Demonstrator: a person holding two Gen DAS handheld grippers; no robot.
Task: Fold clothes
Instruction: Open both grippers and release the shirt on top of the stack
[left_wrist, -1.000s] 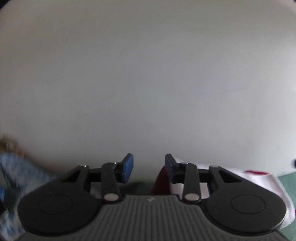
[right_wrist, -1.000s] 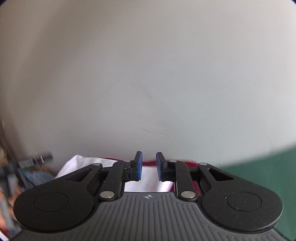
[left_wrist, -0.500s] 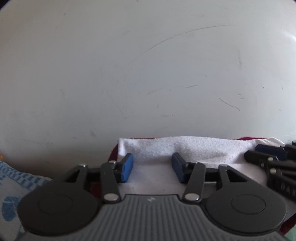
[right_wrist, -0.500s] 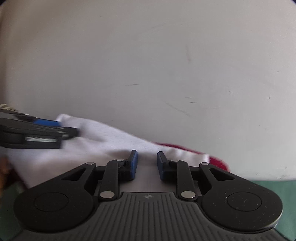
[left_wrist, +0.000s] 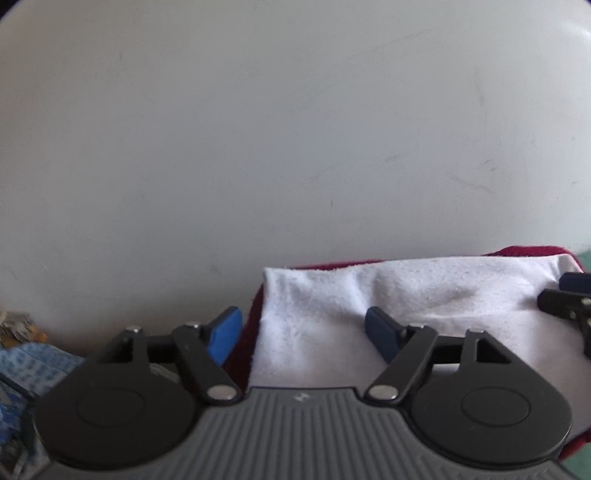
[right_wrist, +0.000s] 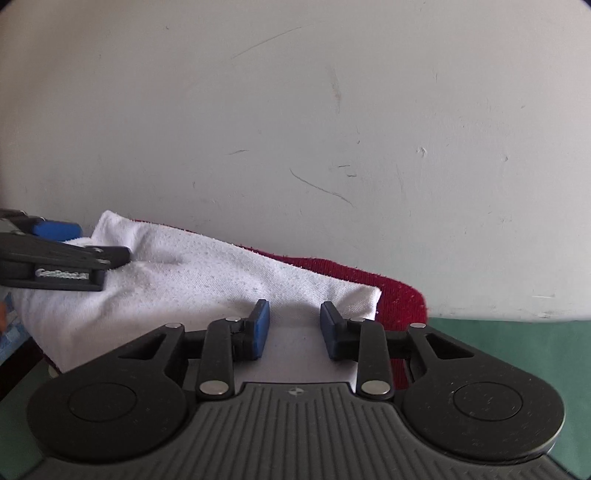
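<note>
left wrist view: your left gripper (left_wrist: 303, 330) has its jaws spread wide; they have just been opening. the left edge of the white cloth (left_wrist: 424, 295) lies in the gap, but neither blue pad presses on it: the left pad sits off the cloth's edge, over the red cloth (left_wrist: 242, 343) beneath, and the right pad stands over the white surface. the white cloth lies folded on the red cloth, whose rim shows along the far edge and at the right. the right gripper (left_wrist: 565, 299) enters at the right frame edge, over the far right part of the white cloth. a pale wall (left_wrist: 295, 129) fills the background. only this view shows a blue patterned fabric (left_wrist: 33, 365) at the lower left.

right wrist view: your right gripper (right_wrist: 294, 328) has its jaws parted a moderate way; they too have just been opening. they stand over the near right corner of the white cloth (right_wrist: 184, 280), pinching nothing. the red cloth (right_wrist: 399, 299) projects past the white cloth's right corner. only this view shows the green bench (right_wrist: 517, 339), at the right and lower left. the left gripper (right_wrist: 74, 251) shows side-on at the left, over the cloth's far corner; its opening cannot be read from here. the scuffed wall (right_wrist: 332, 110) stands behind.
</note>
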